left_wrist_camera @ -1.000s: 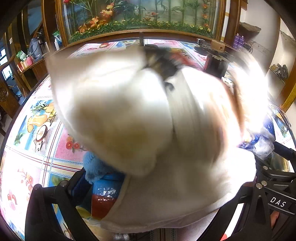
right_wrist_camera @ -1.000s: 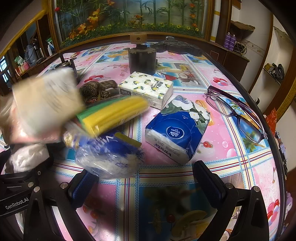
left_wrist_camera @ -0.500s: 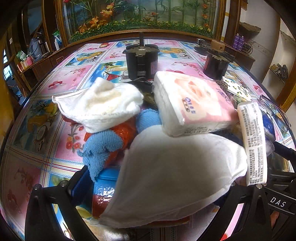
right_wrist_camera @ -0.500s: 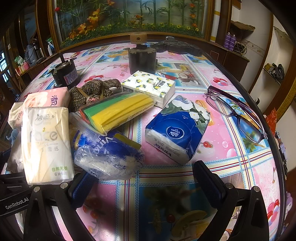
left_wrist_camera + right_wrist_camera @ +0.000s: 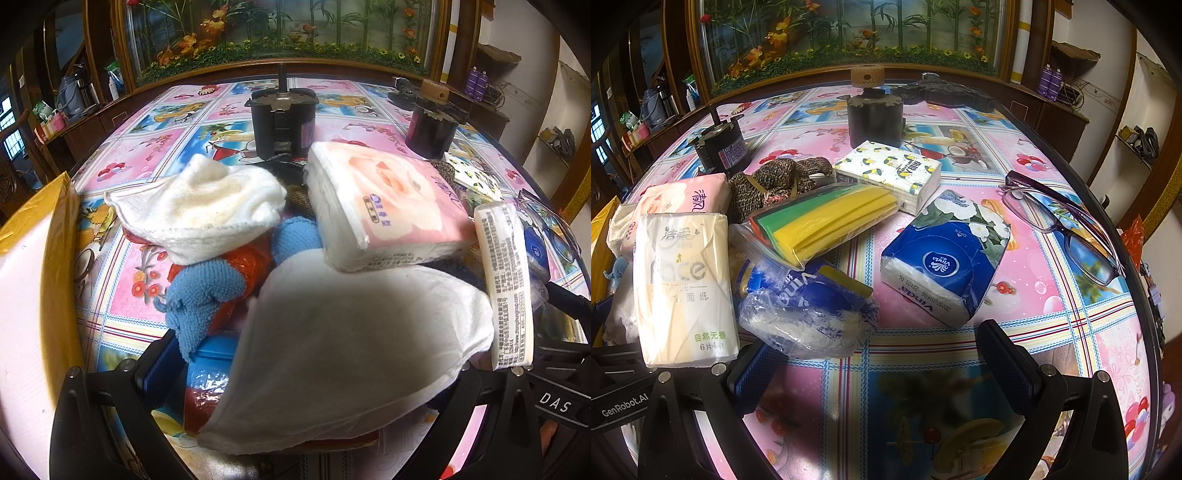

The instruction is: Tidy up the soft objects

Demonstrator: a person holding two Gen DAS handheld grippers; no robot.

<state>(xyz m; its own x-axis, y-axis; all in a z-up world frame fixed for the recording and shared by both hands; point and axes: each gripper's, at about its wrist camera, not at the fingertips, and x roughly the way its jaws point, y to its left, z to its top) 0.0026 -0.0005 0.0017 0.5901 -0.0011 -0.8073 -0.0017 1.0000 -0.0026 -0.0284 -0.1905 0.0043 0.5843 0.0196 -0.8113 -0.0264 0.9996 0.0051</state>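
Right gripper [image 5: 875, 373]: jaws spread wide, nothing between them, hovering low over the patterned tablecloth [image 5: 1071, 321]. Its left finger [image 5: 753, 373] lies just beside a crumpled clear bag with blue printing [image 5: 809, 314]. Just ahead lies a blue tissue pack [image 5: 945, 266]; beyond it a white pack with a lemon print [image 5: 890, 173], a clear pouch of yellow and green sheets [image 5: 820, 225] and a dark knitted bundle [image 5: 775, 181]. At far left stands a cream tissue pack [image 5: 683, 288], with a pink tissue pack [image 5: 683, 195] behind it. Purple-framed glasses [image 5: 1067, 221] lie well apart to the right.

Left gripper [image 5: 295, 384]: only the left finger pad [image 5: 159, 365] shows clearly; a large white cloth [image 5: 351, 343] drapes across the gap and hides the right finger, so whether the jaws clamp it cannot be told. Behind the cloth lie a blue knitted item [image 5: 199, 291] on red packaging, a folded white towel [image 5: 207, 206] and, seen from this side, the pink tissue pack [image 5: 384, 206]. A yellow-edged box [image 5: 33, 295] stands at the left margin, possibly the receptacle. Two dark cylindrical devices [image 5: 282, 122] stand farther back.

Step in hand, as judged: soft items are heaped at the left, sorting only partly done. The next move calls for the right gripper to advance and close on the nearest loose pack, squeezing gently, since bag and tissue will deform and slip.
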